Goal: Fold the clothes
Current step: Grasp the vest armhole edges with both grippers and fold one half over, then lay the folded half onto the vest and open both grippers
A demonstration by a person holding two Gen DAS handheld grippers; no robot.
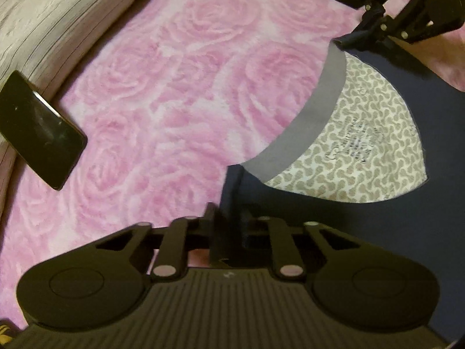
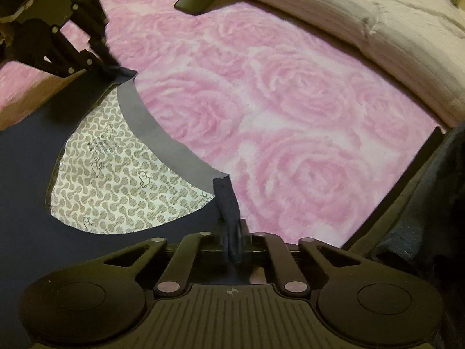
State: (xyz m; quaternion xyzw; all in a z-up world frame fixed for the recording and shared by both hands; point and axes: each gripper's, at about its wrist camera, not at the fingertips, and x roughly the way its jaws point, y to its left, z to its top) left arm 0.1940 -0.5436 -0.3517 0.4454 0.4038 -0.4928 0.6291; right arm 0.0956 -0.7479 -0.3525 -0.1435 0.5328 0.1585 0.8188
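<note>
1. A navy shirt (image 1: pixel 436 203) lies over the pink rose blanket (image 1: pixel 174 87), its neck opening with the patterned lining (image 1: pixel 363 145) facing up
2. The left gripper (image 1: pixel 229 232) is clamped on one shoulder corner; the right gripper (image 2: pixel 232 244) pinches the other
3. The cloth looks light and limp (likely to sag between grips), so the seamed shoulders seem the firmest places to hold
4. A phone (image 1: pixel 40 131) rests by the blanket's edge

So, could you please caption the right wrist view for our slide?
Both grippers pinch a navy shirt's shoulders above a pink rose blanket.
</note>
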